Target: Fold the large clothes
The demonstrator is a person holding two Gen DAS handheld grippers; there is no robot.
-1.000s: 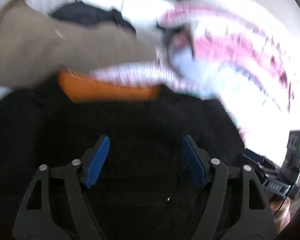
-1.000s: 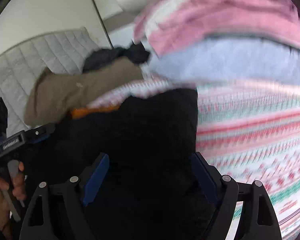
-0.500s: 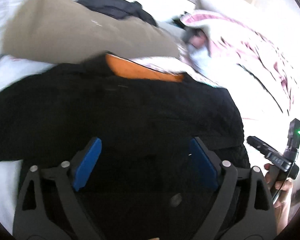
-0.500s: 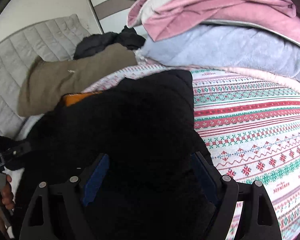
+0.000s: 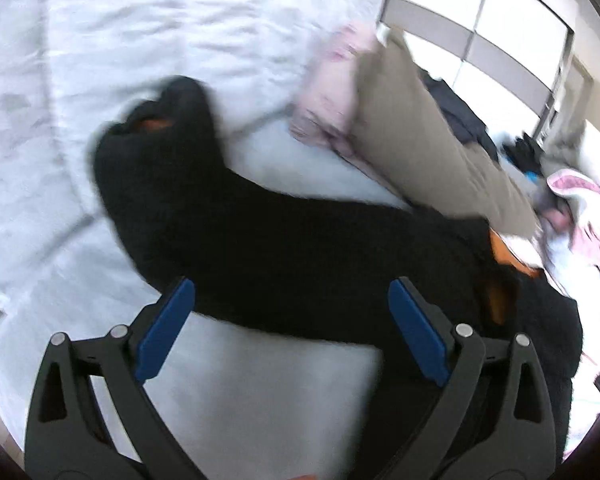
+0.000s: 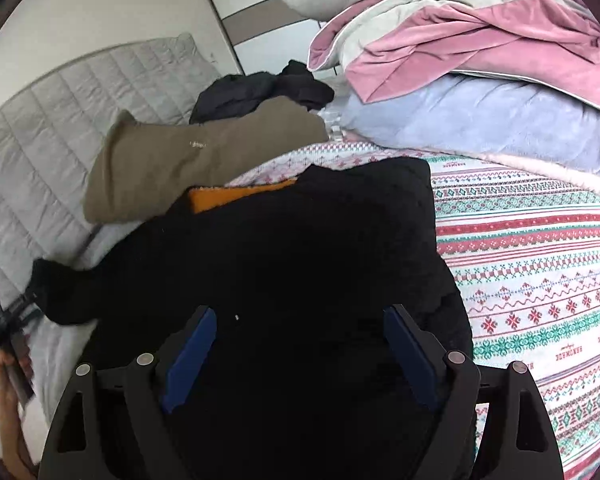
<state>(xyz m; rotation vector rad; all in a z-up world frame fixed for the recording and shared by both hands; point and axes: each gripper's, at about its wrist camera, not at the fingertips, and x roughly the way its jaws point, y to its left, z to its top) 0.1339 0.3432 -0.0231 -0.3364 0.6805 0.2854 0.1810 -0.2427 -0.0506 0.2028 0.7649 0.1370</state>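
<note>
A large black fleece garment (image 6: 300,264) with orange lining (image 6: 236,196) lies spread on the bed. Its left sleeve (image 5: 204,208) stretches out over the white quilt, the cuff showing orange inside. My left gripper (image 5: 290,292) is open and empty, hovering over that sleeve. My right gripper (image 6: 298,320) is open and empty above the garment's body. The left gripper also shows at the far left of the right wrist view (image 6: 8,320), held in a hand.
A folded olive-brown garment (image 6: 196,156) lies beyond the black one, with dark clothes (image 6: 260,88) behind it. Pink, grey and lilac bedding (image 6: 480,64) is piled at the right. A patterned blanket (image 6: 540,264) covers the bed's right side; a white quilt (image 5: 80,80) covers the left.
My left gripper has swung left from the garment's body to over its outstretched sleeve. My right gripper has stayed over the body, only shifting a little. Both stay open.
</note>
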